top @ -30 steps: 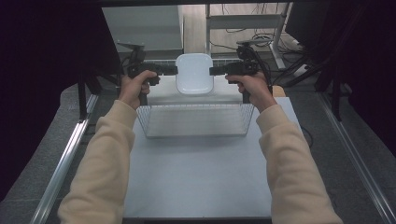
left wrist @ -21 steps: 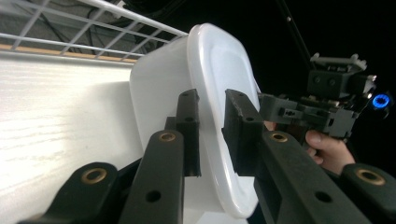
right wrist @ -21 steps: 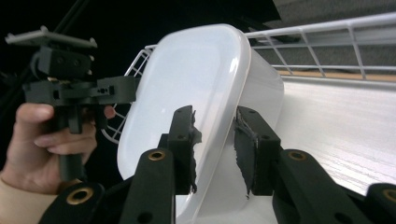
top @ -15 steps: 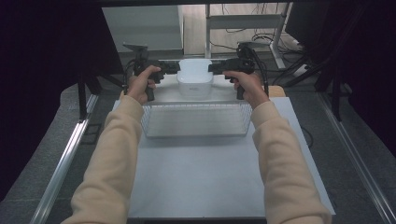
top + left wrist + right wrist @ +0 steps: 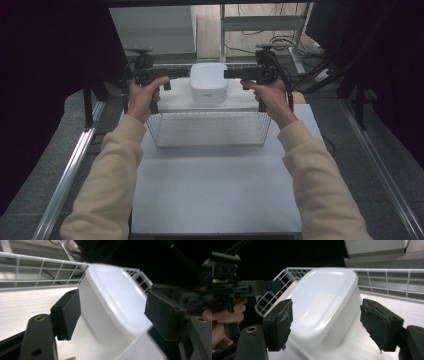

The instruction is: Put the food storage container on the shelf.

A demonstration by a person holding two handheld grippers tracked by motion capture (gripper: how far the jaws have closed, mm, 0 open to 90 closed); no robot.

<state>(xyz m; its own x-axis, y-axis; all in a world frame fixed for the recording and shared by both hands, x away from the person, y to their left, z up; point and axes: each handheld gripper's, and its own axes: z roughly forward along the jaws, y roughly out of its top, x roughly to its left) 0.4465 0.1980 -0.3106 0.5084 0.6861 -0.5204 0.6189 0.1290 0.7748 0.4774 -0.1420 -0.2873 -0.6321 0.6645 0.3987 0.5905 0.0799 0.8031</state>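
A white lidded plastic box (image 5: 208, 82) rests at the far end of a wire basket (image 5: 207, 131) on the table. My left gripper (image 5: 184, 73) points in at its left side and my right gripper (image 5: 229, 74) at its right side. In the left gripper view the box (image 5: 112, 300) lies between the black pads (image 5: 66, 312), which stand apart from it. In the right gripper view the box (image 5: 324, 302) sits between the pads (image 5: 382, 325) with a clear gap. Both pairs of jaws have just been opening, with the box between them.
The basket stands on a white tabletop (image 5: 215, 190) that stretches toward the person. Metal rails (image 5: 75, 165) run along both sides. A shelf frame and cables (image 5: 280, 35) stand behind the basket. Dark curtains close in left and right.
The box, held up between both grippers over the basket a second ago, has moved away and down onto the basket's far end. Both grippers' jaws have opened off it.
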